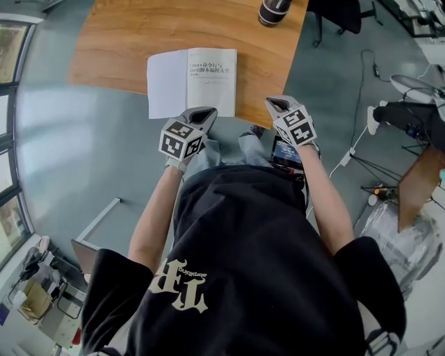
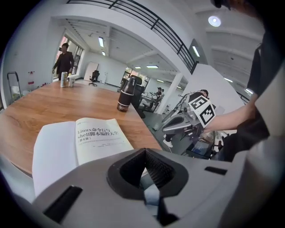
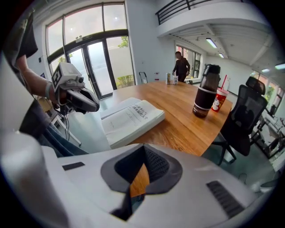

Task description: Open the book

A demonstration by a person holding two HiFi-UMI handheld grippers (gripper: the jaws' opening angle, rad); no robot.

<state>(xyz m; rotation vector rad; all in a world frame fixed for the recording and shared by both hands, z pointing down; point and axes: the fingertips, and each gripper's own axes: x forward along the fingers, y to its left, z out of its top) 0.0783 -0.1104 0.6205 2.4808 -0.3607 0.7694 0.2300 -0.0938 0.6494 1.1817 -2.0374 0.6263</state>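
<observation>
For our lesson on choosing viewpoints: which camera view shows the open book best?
The head view: the book lies whole, both pages seen from above. The left gripper view shows it closer but cuts off its near edge; the right gripper view shows it obliquely.

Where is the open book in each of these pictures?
Head view: book, upper middle, at the table edge.
Left gripper view: book, lower left.
Right gripper view: book, centre, slightly left.
Landmark in all three: the dark bottle standing on the table beyond the book.
</observation>
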